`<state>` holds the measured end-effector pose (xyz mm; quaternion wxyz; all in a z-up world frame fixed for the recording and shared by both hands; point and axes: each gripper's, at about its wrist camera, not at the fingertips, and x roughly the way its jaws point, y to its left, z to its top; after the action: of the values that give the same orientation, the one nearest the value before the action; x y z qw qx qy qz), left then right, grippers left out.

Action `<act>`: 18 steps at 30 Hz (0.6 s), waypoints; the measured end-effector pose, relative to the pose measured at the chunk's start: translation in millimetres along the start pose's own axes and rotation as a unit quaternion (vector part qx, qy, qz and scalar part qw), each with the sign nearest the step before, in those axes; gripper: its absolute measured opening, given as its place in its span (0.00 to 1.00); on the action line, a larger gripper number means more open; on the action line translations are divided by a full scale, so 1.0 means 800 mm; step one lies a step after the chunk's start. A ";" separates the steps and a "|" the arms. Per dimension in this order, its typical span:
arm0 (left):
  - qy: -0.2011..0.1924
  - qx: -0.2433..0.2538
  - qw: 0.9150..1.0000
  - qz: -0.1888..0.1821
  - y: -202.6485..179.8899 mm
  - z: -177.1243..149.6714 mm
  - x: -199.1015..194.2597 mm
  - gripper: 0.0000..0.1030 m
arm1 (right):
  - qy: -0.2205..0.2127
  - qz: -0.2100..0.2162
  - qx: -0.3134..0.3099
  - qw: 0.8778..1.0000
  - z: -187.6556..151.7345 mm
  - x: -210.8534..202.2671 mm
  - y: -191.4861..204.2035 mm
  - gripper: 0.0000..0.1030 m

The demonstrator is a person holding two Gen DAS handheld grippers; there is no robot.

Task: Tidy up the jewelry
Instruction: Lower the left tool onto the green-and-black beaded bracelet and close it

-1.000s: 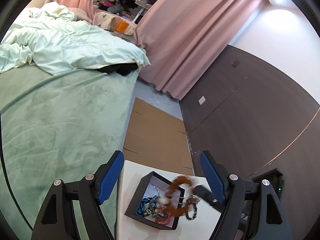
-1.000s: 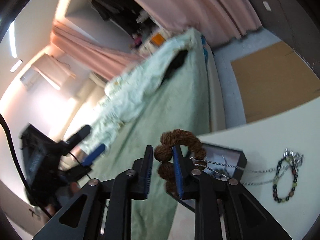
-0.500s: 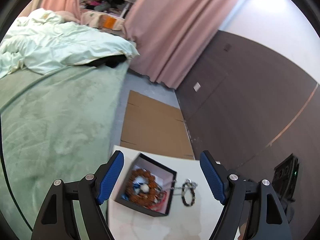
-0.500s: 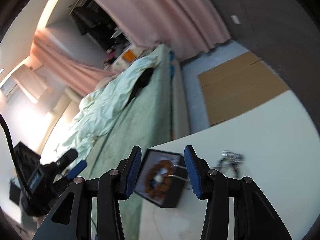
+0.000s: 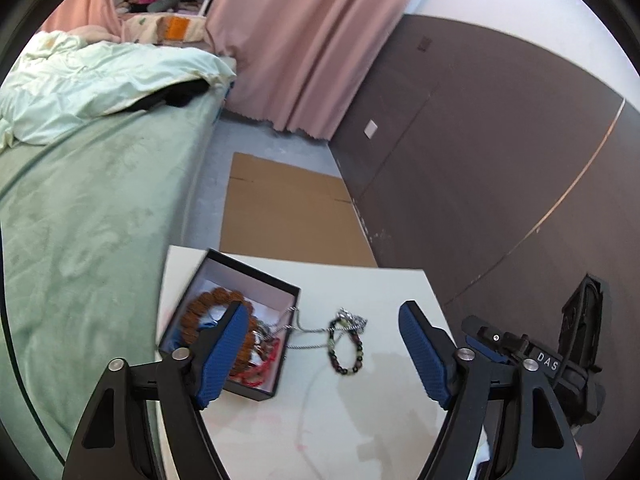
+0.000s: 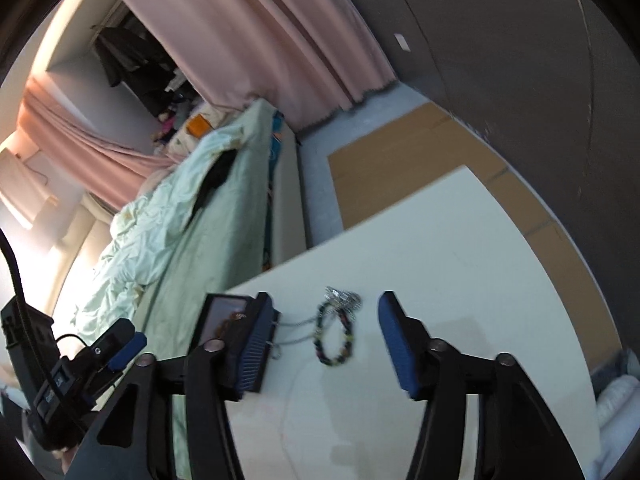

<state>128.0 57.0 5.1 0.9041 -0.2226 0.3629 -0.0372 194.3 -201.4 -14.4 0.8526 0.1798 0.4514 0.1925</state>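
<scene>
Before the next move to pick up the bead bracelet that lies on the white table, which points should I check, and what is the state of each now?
1. Right gripper empty: ok, nothing between its fingers, and the jaws are opening.
2. Left gripper empty: ok, open, closing slightly, nothing held.
3. Dark bead bracelet reachable: ok, it lies on the white table outside the black box.
4. Bracelet free of other pieces: not ok, the silver chain runs from the box to the bracelet and seems to cross it.
5. Brown bead bracelet stored: ok, it lies inside the box.
6. Chain stored: not ok, it hangs over the box wall onto the table.
</scene>
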 end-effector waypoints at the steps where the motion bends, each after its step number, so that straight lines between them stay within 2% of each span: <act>1: 0.006 0.007 1.000 0.002 -0.005 -0.002 0.007 0.71 | 0.007 -0.006 0.001 1.000 0.000 0.003 -0.003 0.56; 7: 0.041 0.042 0.998 0.008 -0.030 -0.016 0.044 0.58 | 0.041 -0.012 0.019 0.999 0.001 0.015 -0.028 0.56; 13: 0.075 0.064 0.995 0.014 -0.047 -0.029 0.087 0.53 | 0.058 -0.014 0.047 0.997 0.005 0.027 -0.053 0.56; 18: 0.120 0.080 0.988 0.048 -0.053 -0.049 0.130 0.42 | 0.075 -0.015 0.061 0.995 0.013 0.040 -0.066 0.56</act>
<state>182.4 -19.9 -68.1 0.8697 -0.1257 0.4748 -0.0488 228.2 -232.6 -56.8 0.8064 0.2098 0.5278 0.1648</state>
